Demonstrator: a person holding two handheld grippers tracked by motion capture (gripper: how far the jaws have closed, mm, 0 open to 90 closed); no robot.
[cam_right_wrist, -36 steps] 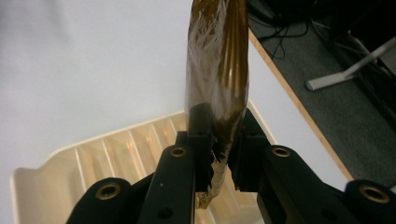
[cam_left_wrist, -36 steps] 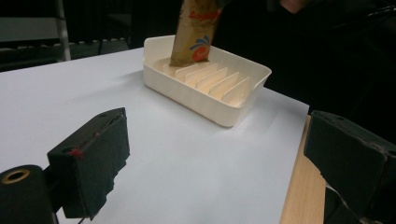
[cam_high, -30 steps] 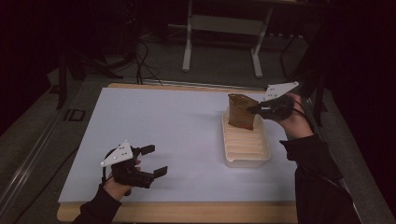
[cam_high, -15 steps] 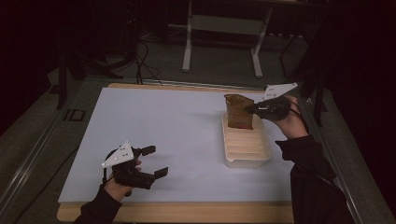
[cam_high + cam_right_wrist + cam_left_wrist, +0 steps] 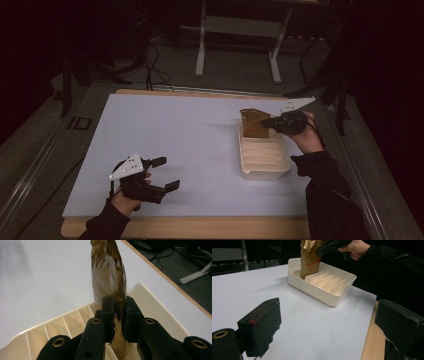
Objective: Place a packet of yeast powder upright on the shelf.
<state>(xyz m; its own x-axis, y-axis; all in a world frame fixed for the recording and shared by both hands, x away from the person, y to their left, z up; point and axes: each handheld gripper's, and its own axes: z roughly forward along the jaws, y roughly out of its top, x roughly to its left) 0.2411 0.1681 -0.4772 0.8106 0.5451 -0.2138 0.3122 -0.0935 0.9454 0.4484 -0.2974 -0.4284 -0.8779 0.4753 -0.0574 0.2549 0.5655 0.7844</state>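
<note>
My right gripper [image 5: 117,308] pinches the gold packet [image 5: 108,275] over the tray [image 5: 263,170]. My left gripper [image 5: 165,173] rests released, well apart.

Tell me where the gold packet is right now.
The gold packet stands upright at the far end of the white slotted tray, on the table's right side in the high view, pinched by the right gripper.

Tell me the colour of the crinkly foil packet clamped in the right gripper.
Shiny gold-brown foil packet with red lettering; the left gripper view shows it best.
</note>
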